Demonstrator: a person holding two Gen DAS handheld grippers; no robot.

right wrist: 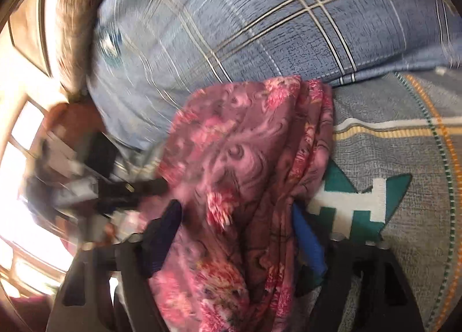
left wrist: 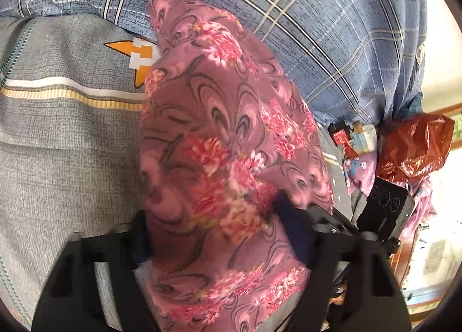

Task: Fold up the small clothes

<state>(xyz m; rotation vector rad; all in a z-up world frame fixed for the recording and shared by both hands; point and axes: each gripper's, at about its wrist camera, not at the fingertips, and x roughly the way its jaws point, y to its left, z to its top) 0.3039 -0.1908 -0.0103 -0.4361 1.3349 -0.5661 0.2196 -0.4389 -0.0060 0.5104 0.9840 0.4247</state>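
Both grippers, left (left wrist: 222, 233) and right (right wrist: 235, 233), are clamped half-closed on the bunched pink floral garment (left wrist: 228, 135), which fills mid-frame over the grey bedsheet (left wrist: 63, 144), blue plaid pillow (left wrist: 332, 28) up top.

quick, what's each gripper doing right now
Left gripper: shut on the pink floral garment, cloth bunched between its fingers.
Right gripper: shut on the same garment, gripping a thick fold of it.

The pink floral cloth (left wrist: 228, 158) hides both fingertips of the left gripper (left wrist: 222, 233). Left of the right gripper (right wrist: 234, 233), everything is motion-blurred and unreadable.
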